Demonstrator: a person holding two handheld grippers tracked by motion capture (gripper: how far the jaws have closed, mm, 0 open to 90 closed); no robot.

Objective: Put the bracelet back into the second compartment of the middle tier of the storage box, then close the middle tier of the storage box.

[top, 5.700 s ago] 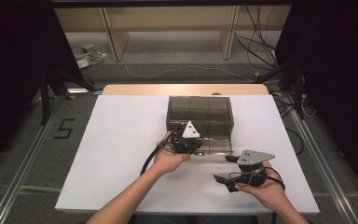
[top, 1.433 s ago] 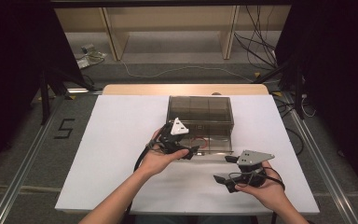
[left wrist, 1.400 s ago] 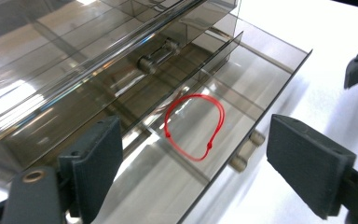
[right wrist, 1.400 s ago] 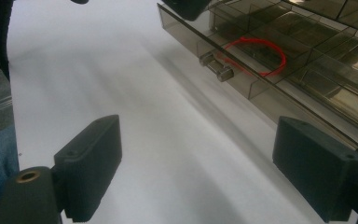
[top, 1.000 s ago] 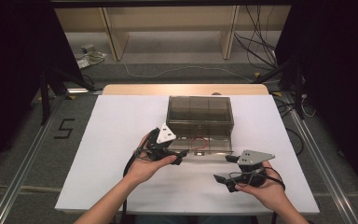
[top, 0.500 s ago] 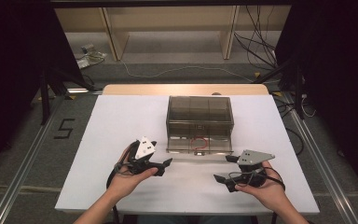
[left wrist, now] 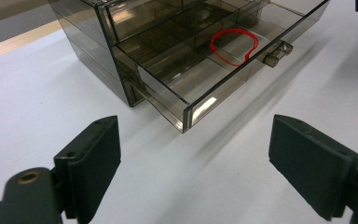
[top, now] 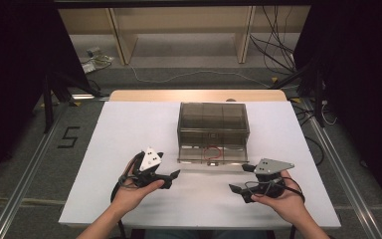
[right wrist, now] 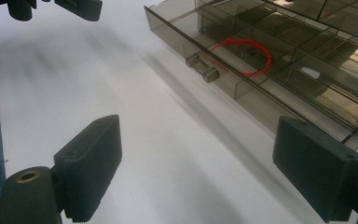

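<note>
So: one smoked-plastic organizer box (top: 213,122) sits mid-table, far of both hands, with its bottom drawer (top: 212,153) pulled out toward the near edge. One red rubber band (top: 212,152) lies in a middle compartment of that drawer, just behind the single small handle (top: 212,163) on the drawer front.

Left gripper (top: 174,175) rests on the table (top: 129,124) near-left of the drawer, jaws spread wide, holding nothing. Right gripper (top: 235,188) rests near-right, jaws also wide apart, empty. Count: two grippers, one box, one open drawer, one band.

Key relation: the drawer front runs left-right across the table, so its slide axis is near-far. The handle lies far and to the right of the left gripper, far and to the left of the right one. Left gripper view puts the drawer's near-left corner (left wrist: 185,122) closest, handle (left wrist: 278,53) further along the front.

Judgement: the two look about equally far off; the left gripper's tips may be slightly nearer the drawer front. Next move likely a push on the front, straight along the far direction, to shut it.
</note>
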